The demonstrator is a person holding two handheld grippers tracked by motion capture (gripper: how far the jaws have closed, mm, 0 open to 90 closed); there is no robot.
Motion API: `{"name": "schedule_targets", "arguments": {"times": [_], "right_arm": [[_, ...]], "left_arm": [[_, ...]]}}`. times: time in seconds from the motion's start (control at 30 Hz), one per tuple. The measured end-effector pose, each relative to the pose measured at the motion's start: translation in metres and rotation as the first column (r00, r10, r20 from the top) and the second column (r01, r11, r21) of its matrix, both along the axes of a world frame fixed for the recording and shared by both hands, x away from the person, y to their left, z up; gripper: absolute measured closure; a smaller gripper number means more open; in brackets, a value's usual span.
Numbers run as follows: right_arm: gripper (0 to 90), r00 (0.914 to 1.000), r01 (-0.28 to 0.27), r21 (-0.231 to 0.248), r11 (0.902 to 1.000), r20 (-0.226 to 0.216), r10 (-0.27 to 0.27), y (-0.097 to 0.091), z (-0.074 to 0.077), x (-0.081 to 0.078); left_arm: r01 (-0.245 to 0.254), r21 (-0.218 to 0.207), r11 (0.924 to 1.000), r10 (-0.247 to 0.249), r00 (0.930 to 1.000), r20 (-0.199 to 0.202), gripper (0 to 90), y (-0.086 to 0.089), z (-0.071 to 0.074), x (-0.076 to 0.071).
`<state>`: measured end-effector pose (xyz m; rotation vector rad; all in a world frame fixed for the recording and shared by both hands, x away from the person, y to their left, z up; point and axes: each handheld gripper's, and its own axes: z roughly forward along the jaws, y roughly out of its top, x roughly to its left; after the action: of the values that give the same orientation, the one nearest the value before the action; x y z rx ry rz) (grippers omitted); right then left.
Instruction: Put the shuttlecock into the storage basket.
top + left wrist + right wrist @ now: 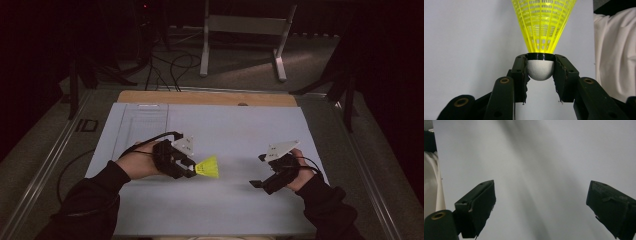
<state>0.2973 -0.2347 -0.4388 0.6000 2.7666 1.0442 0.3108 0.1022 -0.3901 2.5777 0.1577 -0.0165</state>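
Left gripper (540, 75) clamped on shuttlecock (542, 30) cork, right gripper (541, 202) wide open, empty; likely mid-carry, next needs a steady placement.

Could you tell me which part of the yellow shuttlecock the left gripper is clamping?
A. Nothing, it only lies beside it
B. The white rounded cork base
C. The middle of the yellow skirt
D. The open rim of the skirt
B: in the left gripper view the left gripper has its jaws closed on either side of the shuttlecock at its white cork base, the skirt pointing away.
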Motion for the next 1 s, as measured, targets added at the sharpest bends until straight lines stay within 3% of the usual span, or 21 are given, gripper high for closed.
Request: {"name": "schedule_targets", "arguments": {"times": [0.13, 0.27, 0.5, 0.67, 0.8, 1.0], "right_arm": [[8.7, 0.9996, 0.023, 0.009, 0.9997, 0.018, -0.023, -0.004, -0.002, -0.003], [8.7, 0.9945, 0.078, 0.058, 0.9953, 0.066, -0.081, -0.012, -0.002, -0.01], [8.7, 0.9906, 0.113, 0.085, 0.99, 0.069, -0.119, -0.021, -0.003, -0.015], [8.8, 0.9853, 0.139, 0.116, 0.9835, 0.083, -0.149, -0.026, -0.004, -0.021], [8.7, 0.986, 0.144, 0.115, 0.9828, 0.067, -0.153, -0.029, -0.008, -0.024], [8.7, 0.9796, 0.172, 0.136, 0.9757, 0.081, -0.184, -0.032, -0.015, -0.028]], "left_arm": [[-0.025, 0.003, 0.9997, 0.025, 0.9997, 0.006, 65.5, 0.008, 0.003, 0.001], [-0.071, 0.012, 0.9974, 0.071, 0.9975, -0.002, 65.5, 0.021, 0.004, 0.003], [-0.133, 0.016, 0.9911, 0.133, 0.9912, -0.004, 65.5, 0.041, 0.007, 0.006], [-0.197, 0.022, 0.9802, 0.197, 0.9804, -0.009, 65.5, 0.058, 0.009, 0.01], [-0.229, 0.019, 0.9733, 0.229, 0.9733, -0.015, 65.5, 0.071, 0.012, 0.012], [-0.302, 0.026, 0.953, 0.302, 0.9531, -0.017, 65.5, 0.088, 0.013, 0.017]]}}
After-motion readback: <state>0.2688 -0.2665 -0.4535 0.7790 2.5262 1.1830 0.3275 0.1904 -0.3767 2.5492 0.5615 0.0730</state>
